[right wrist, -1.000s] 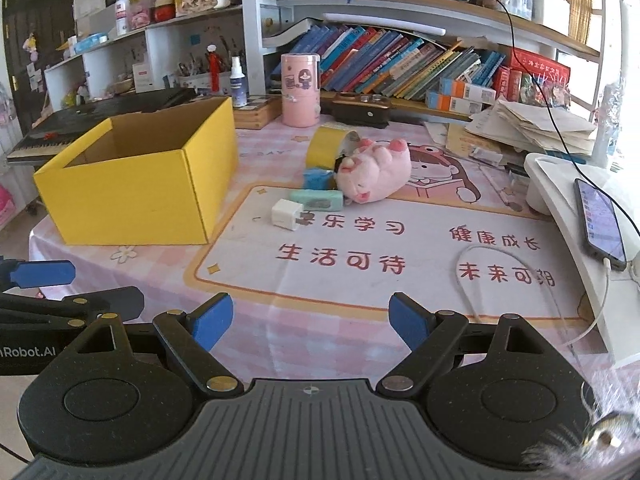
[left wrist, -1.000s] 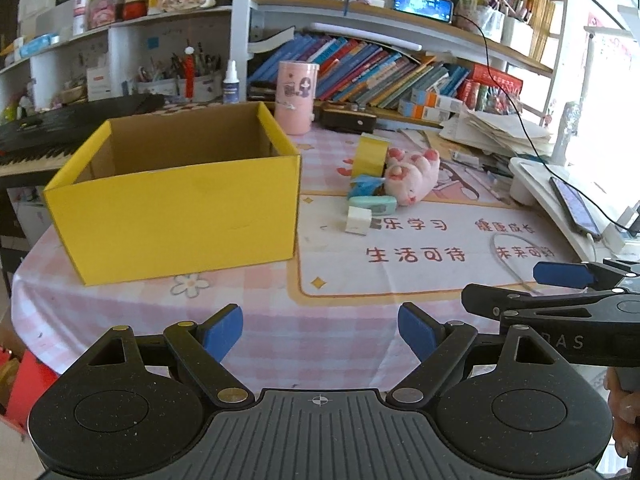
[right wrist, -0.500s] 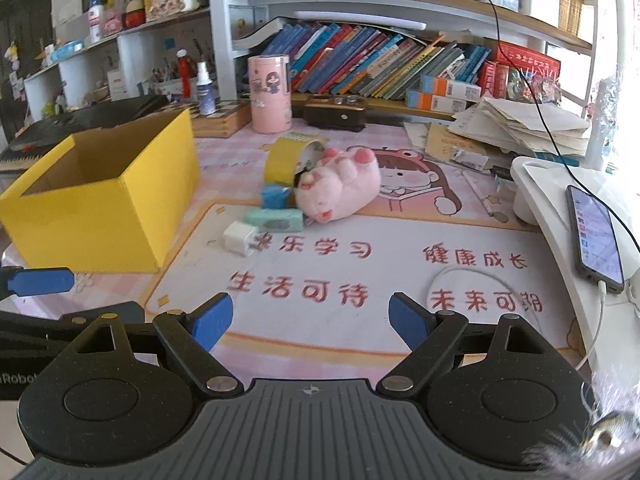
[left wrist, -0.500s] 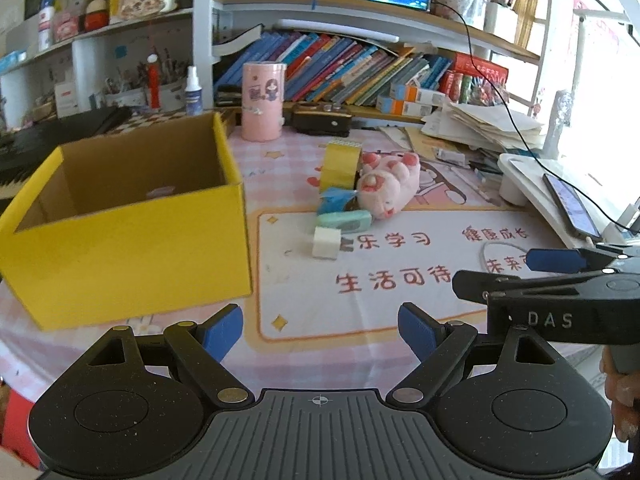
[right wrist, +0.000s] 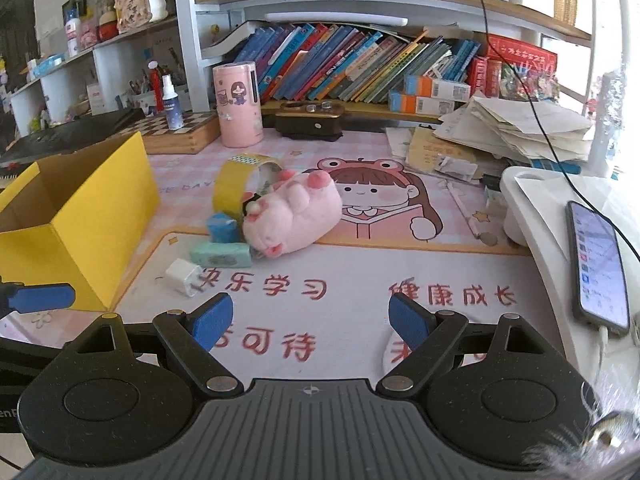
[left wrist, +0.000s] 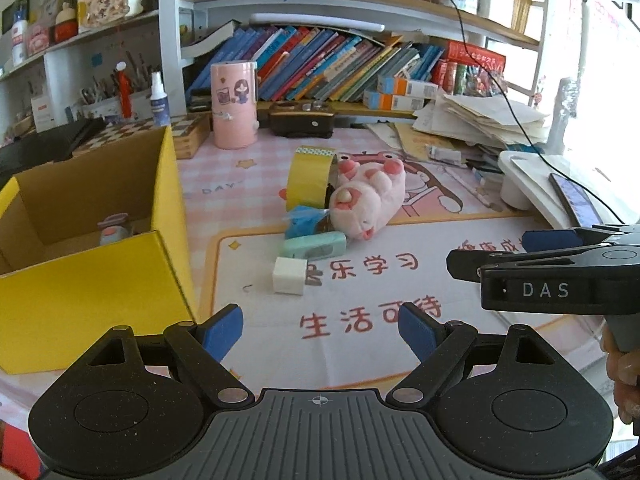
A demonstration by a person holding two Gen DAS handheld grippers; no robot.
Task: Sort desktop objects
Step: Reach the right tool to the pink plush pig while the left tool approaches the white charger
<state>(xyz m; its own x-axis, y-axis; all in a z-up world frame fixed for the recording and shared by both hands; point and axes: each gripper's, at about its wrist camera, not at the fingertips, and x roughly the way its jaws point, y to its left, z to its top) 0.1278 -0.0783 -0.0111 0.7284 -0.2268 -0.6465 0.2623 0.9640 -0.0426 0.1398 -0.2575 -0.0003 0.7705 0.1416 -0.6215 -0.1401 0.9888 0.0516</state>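
Sorting looks barely begun — one small pink item (left wrist: pixel 113 230) lies inside the yellow cardboard box (left wrist: pixel 92 280). Yellow tape roll (left wrist: pixel 310 176), pink plush pig (left wrist: pixel 366 200), mint case (left wrist: pixel 314 245) and white charger cube (left wrist: pixel 289 276) sit clustered on the mat; left gripper (left wrist: pixel 320 330) and right gripper (right wrist: pixel 310 320) gape empty.

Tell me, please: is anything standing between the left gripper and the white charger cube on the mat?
Nothing visible is in the way. The left gripper is open, and only bare printed mat lies between it and the white charger cube. The mint case and pink plush sit behind the cube.
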